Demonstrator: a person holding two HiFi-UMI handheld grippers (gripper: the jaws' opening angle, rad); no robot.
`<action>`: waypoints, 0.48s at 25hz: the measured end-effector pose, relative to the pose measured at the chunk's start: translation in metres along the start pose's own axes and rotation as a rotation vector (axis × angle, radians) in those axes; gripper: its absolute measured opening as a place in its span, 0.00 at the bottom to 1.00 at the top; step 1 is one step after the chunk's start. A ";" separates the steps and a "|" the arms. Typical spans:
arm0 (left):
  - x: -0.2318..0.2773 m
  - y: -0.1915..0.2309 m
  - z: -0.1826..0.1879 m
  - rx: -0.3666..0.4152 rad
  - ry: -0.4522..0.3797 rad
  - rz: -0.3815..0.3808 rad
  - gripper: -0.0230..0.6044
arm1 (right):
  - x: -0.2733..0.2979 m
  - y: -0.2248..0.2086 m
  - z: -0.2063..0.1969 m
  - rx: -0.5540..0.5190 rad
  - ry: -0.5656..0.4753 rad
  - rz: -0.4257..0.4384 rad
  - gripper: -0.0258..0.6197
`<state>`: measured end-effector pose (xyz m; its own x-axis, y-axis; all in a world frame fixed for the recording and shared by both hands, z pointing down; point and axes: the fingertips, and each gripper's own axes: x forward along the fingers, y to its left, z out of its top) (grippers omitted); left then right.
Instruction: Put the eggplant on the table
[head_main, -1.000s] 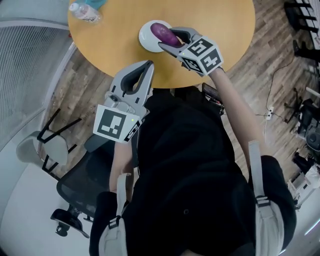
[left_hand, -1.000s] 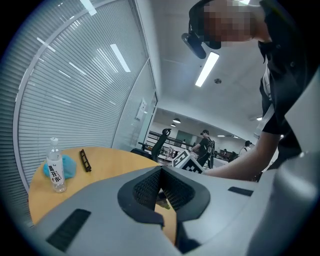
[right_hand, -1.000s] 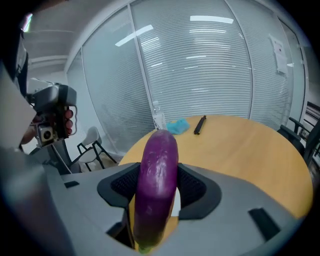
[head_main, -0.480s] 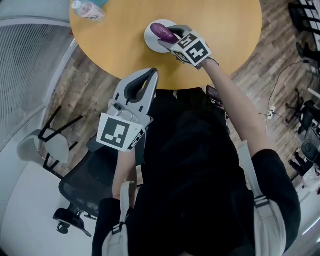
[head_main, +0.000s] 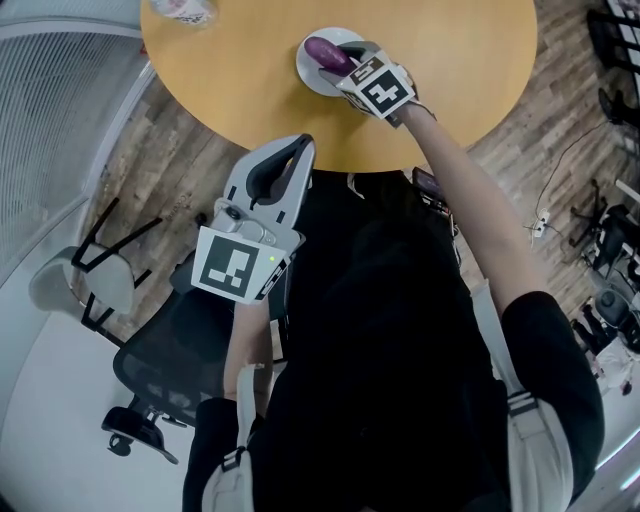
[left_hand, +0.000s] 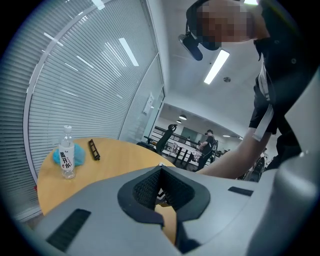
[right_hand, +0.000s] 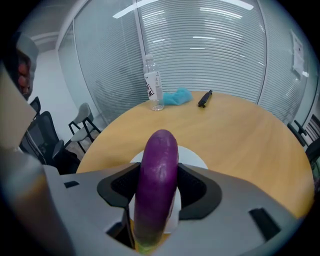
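Observation:
A purple eggplant (head_main: 324, 52) is held lengthwise between the jaws of my right gripper (head_main: 345, 56), just over a white plate (head_main: 313, 76) on the round wooden table (head_main: 250, 85). In the right gripper view the eggplant (right_hand: 158, 170) fills the gap between both pads, and the plate (right_hand: 194, 156) shows beneath it. My left gripper (head_main: 297, 143) hangs near the table's front edge, in front of my body, with its fingertips together and nothing between them. In the left gripper view its tips (left_hand: 160, 166) meet.
A water bottle (right_hand: 153, 90), a blue cloth (right_hand: 176, 97) and a small black object (right_hand: 204, 98) lie at the table's far side. A black office chair (head_main: 160, 355) and a grey chair (head_main: 72, 285) stand on the floor at my left.
My right gripper has sunk and moved farther over the plate with the eggplant still in it. The left gripper has hardly shifted.

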<state>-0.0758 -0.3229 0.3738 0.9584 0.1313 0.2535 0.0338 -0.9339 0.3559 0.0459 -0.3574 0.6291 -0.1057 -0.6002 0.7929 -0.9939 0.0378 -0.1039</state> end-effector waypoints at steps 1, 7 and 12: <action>0.000 0.000 0.000 0.002 0.003 0.001 0.05 | 0.001 0.000 0.001 -0.007 0.009 -0.005 0.40; -0.002 -0.001 0.002 0.001 -0.003 0.006 0.05 | 0.010 0.000 -0.005 -0.043 0.057 -0.024 0.40; -0.005 -0.002 0.011 0.013 -0.043 0.008 0.05 | 0.012 -0.001 -0.006 -0.051 0.062 -0.044 0.40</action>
<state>-0.0773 -0.3260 0.3618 0.9699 0.1096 0.2174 0.0293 -0.9391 0.3425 0.0454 -0.3602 0.6426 -0.0620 -0.5515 0.8319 -0.9978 0.0538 -0.0387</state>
